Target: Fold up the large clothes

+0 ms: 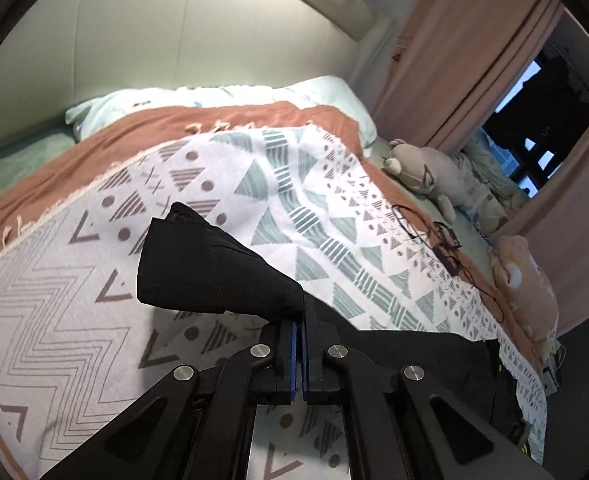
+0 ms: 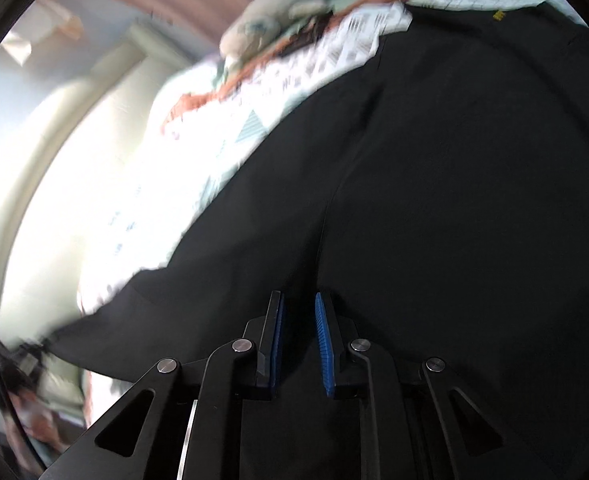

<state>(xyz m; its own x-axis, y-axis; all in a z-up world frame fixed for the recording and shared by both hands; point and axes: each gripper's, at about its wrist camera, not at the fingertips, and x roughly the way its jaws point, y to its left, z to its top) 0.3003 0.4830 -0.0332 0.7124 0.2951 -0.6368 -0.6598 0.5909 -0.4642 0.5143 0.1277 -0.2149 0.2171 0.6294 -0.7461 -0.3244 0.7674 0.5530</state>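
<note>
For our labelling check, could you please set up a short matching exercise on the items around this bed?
Things:
1. black garment
2. patterned blanket
3. grey plush toy
4. left claw

Descriptions:
A. lies by the curtain
B. shut on fabric
C. pinched and lifted at one corner
D. spread over the bed, zigzags and triangles

Pairs: 1-C, 2-D, 3-A, 4-B

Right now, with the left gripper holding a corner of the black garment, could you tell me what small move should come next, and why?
Probably finish closing the right gripper on the black garment. The left gripper is already shut on a lifted corner above the patterned blanket, while the right jaws show a gap with dark cloth between them. Both ends should be held before the fold is carried over.
</note>
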